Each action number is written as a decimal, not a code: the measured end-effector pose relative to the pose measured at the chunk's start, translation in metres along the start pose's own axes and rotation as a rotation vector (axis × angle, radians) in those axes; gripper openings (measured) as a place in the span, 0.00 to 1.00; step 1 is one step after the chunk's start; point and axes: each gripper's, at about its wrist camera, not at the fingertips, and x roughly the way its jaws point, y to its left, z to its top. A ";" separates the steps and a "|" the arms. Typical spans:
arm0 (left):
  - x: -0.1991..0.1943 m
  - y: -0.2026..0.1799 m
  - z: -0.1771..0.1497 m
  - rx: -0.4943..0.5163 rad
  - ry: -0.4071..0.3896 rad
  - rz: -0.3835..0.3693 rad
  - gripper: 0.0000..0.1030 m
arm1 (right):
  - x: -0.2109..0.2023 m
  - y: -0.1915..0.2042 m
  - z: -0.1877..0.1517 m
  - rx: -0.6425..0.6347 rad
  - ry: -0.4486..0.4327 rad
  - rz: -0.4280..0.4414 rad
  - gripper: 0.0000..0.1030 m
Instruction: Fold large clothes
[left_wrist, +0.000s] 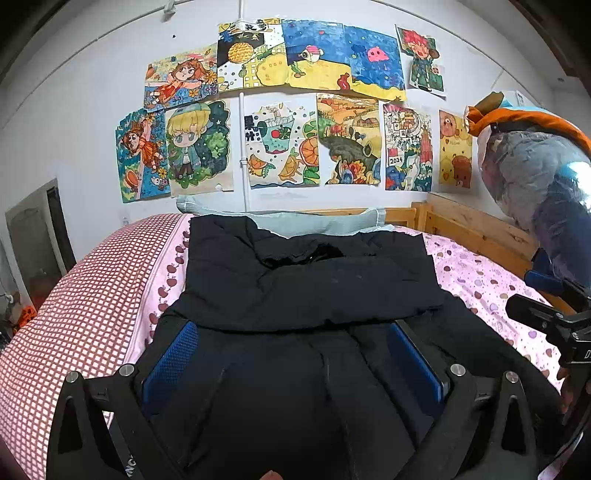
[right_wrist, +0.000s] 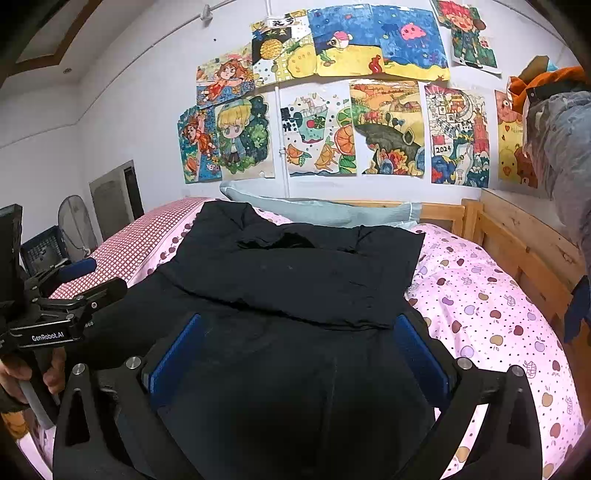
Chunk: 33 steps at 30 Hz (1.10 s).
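Note:
A large black padded coat (left_wrist: 306, 280) lies on the bed, collar toward the far wall, with its sides folded in over the body; it also shows in the right wrist view (right_wrist: 295, 273). My left gripper (left_wrist: 295, 328) is open, its blue pads (left_wrist: 173, 354) spread wide over the coat's near part. My right gripper (right_wrist: 299, 325) is open too, its blue pads (right_wrist: 417, 350) wide apart over the coat's near hem. Neither holds cloth. The other gripper shows at each view's edge: the right gripper (left_wrist: 554, 321) and the left gripper (right_wrist: 55, 314).
The bed has a pink apple-print sheet (right_wrist: 487, 314) and a red checked cover (left_wrist: 74, 314) on the left. A pale green pillow (right_wrist: 332, 210) lies at the head. A wooden bed frame (right_wrist: 524, 243) runs along the right. Clothes hang at the right (left_wrist: 535, 173). Drawings cover the wall.

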 end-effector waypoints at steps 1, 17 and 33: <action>-0.003 0.001 -0.002 0.006 -0.002 -0.001 1.00 | -0.001 0.001 -0.001 -0.005 0.000 0.000 0.98; -0.070 0.011 -0.052 0.244 -0.015 0.014 1.00 | -0.036 0.007 -0.048 -0.012 0.009 0.066 0.98; -0.098 0.045 -0.116 0.343 0.199 -0.017 1.00 | -0.069 0.036 -0.086 -0.246 0.135 0.193 0.98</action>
